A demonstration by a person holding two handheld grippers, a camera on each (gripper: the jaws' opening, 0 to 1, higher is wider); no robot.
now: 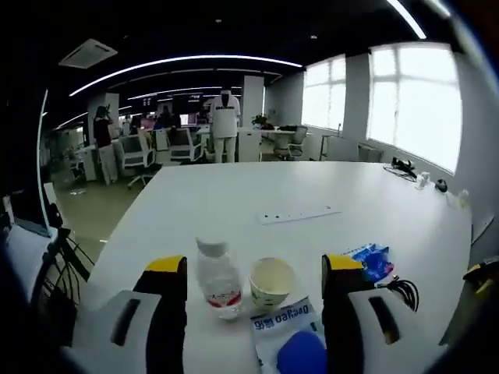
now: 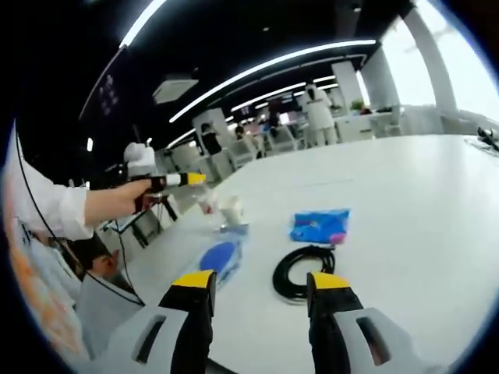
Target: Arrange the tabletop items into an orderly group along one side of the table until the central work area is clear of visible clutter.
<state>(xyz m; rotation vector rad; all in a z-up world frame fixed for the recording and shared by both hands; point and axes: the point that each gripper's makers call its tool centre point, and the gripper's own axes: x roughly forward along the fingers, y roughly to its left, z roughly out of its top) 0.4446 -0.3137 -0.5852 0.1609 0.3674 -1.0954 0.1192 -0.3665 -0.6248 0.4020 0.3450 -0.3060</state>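
On the white table [image 1: 234, 195] stand a small clear water bottle [image 1: 217, 278] with a red label and a paper cup [image 1: 270, 282], side by side between the jaws of my left gripper [image 1: 255, 269], which is open and hovers over them. A white packet with a blue oval [image 1: 290, 336] lies just below the cup. A blue wrapper [image 1: 373, 259] and a coiled black cable [image 1: 404, 290] lie to the right. My right gripper [image 2: 253, 282] is open above the black cable coil [image 2: 302, 270], with the blue wrapper [image 2: 320, 226] beyond it. The left gripper [image 2: 175, 181] shows there, held by a hand.
A white power strip [image 1: 299, 214] lies mid-table. Small dark items [image 1: 405, 167] sit at the table's far right edge by the windows. Office chairs, desks and standing people [image 1: 224, 117] fill the room behind. The table's near edge [image 2: 156, 265] runs by the person's sleeve [image 2: 47, 210].
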